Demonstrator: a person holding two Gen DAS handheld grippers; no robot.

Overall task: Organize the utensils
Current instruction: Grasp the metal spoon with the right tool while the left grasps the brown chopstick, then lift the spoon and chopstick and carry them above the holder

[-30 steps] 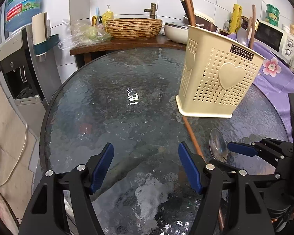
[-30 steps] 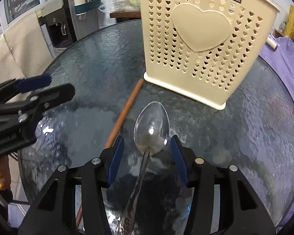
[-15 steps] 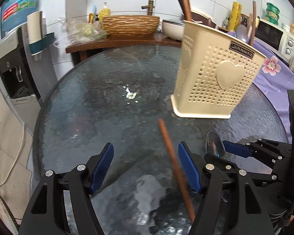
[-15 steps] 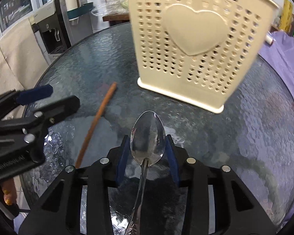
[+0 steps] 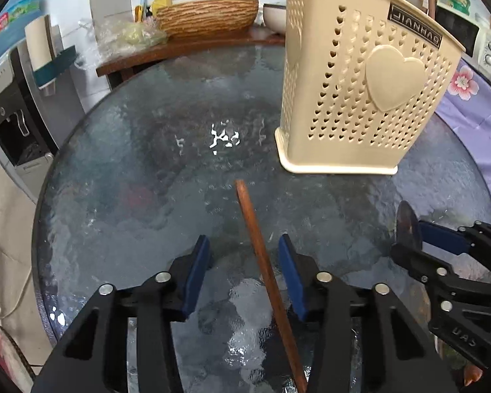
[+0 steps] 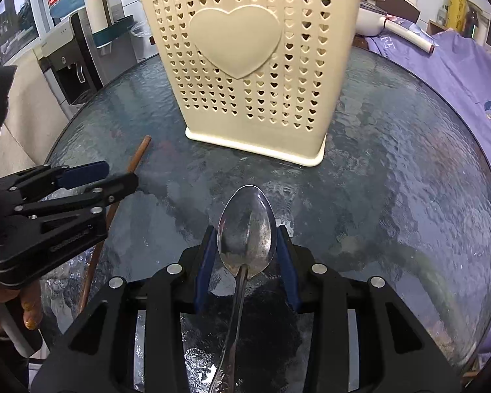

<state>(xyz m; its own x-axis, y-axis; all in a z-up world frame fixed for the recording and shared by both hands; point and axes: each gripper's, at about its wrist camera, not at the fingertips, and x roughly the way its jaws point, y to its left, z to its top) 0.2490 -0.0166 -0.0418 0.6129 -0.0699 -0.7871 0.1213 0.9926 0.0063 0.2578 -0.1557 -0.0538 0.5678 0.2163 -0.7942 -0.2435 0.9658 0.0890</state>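
Note:
A brown wooden chopstick (image 5: 262, 262) lies on the round glass table (image 5: 140, 177), its far tip short of the cream heart-pattern utensil holder (image 5: 360, 98). My left gripper (image 5: 244, 258) straddles the chopstick. Its jaws are closing, and the blue pads (image 5: 199, 265) stand clear of the wood. My right gripper (image 6: 246, 239) is shut on the bowl of a metal spoon (image 6: 245, 232), whose handle runs back under the gripper. The holder (image 6: 252, 75) stands just ahead of it. The right gripper (image 5: 409, 239) shows at the right of the left wrist view, and the left gripper (image 6: 118, 175) and chopstick (image 6: 137, 157) at the left of the right wrist view.
A purple flowered cloth (image 6: 442, 75) covers the surface right of the table. A water dispenser (image 5: 13, 114) stands to the left. Behind the table is a wooden counter with a woven bowl (image 5: 209, 16). A hand (image 6: 29, 314) grips the left tool's handle.
The left gripper shifted so the chopstick now lies between its jaws, which narrowed. The chopstick's tip came away from the holder's base. The right gripper shut on the spoon's bowl.

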